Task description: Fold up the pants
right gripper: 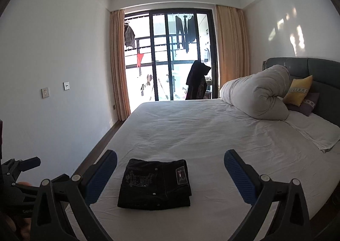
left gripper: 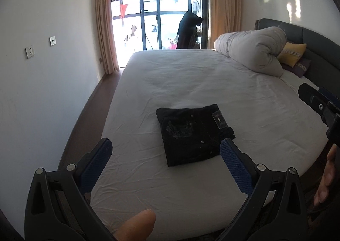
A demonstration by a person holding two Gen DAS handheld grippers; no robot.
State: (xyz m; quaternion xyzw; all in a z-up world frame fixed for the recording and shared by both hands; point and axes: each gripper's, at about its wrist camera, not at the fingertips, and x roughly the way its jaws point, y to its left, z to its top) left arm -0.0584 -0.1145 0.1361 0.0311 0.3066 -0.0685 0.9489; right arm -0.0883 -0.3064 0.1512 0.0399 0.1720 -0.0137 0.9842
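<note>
A: What did the left view show that the right one lacked?

B: A thumb under the left gripper (left gripper: 165,149), whose blue-padded jaws were spread and empty, and the right gripper's holder's fingers at 4 o'clock.

A: And the right gripper (right gripper: 170,161)?

B: Released too, holding nothing. The folded black denim pants (right gripper: 155,184) lay at 12 o'clock between its fingers, flat on the white-sheeted bed (right gripper: 212,134), untouched.

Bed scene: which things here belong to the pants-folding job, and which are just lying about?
Job:
black pants, folded on the bed sheet
left gripper, jaws open
right gripper, jaws open

Lying about:
rolled duvet
yellow pillow
purple pillow
hanging clothes outside
</note>
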